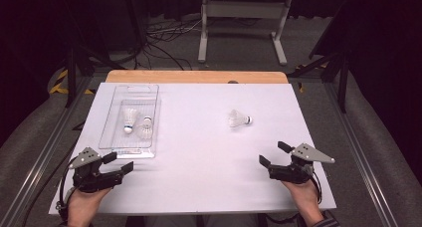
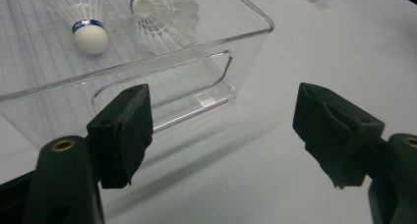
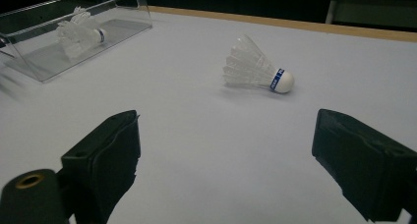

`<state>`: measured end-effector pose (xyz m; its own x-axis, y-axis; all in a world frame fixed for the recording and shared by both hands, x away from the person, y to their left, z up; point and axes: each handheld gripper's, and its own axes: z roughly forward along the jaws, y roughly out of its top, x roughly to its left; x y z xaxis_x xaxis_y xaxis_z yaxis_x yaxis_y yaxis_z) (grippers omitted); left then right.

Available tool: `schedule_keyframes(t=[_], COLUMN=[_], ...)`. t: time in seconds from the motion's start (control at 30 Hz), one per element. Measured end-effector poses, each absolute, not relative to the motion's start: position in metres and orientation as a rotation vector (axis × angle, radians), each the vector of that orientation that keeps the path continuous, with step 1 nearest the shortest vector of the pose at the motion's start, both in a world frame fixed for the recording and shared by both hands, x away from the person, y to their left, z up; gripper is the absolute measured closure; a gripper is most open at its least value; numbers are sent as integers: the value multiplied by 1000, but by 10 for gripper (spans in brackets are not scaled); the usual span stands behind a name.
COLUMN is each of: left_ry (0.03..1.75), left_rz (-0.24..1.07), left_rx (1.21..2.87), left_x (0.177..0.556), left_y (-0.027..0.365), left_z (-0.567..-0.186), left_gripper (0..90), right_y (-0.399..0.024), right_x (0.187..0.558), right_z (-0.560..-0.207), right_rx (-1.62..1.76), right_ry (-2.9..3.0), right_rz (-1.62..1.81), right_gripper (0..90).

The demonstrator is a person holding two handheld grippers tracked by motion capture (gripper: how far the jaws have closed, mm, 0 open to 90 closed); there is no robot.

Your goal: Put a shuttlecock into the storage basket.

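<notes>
A clear plastic box (image 1: 113,137) (image 2: 251,17) (image 3: 29,67) lies at the table's left with two white shuttlecocks inside: one (image 1: 130,119) (image 2: 83,17) has its cork toward me, the other (image 1: 146,127) (image 2: 164,10) lies beside it. A third shuttlecock (image 1: 239,119) (image 3: 255,67) rests on its side on the white table, right of the middle. My left gripper (image 1: 118,162) (image 2: 223,130) is open just in front of the box's near corner. My right gripper (image 1: 272,153) (image 3: 226,150) is open near the front right, some way short of the loose shuttlecock. Both hold nothing.
The white tabletop (image 1: 199,152) has a wooden strip (image 1: 196,76) along its far edge. A white stand (image 1: 244,23) and cables (image 1: 164,38) are on the floor beyond. Metal rails (image 1: 366,162) run along both sides of the table.
</notes>
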<state>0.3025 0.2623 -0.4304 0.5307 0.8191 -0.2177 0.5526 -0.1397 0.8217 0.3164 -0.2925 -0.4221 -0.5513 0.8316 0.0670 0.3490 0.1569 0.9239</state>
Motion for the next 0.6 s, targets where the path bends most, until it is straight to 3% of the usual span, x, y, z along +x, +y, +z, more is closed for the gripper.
schedule_keyframes(t=[0.6], left_ry=[1134], left_rz=[351], left_rx=[1826], left_x=[302], left_y=[262], left_z=[-430], left_gripper=[240], right_y=[-279], right_x=[339], right_z=[-415], right_rx=[1132], right_ry=[1968], right_rz=[1382], right_gripper=[125])
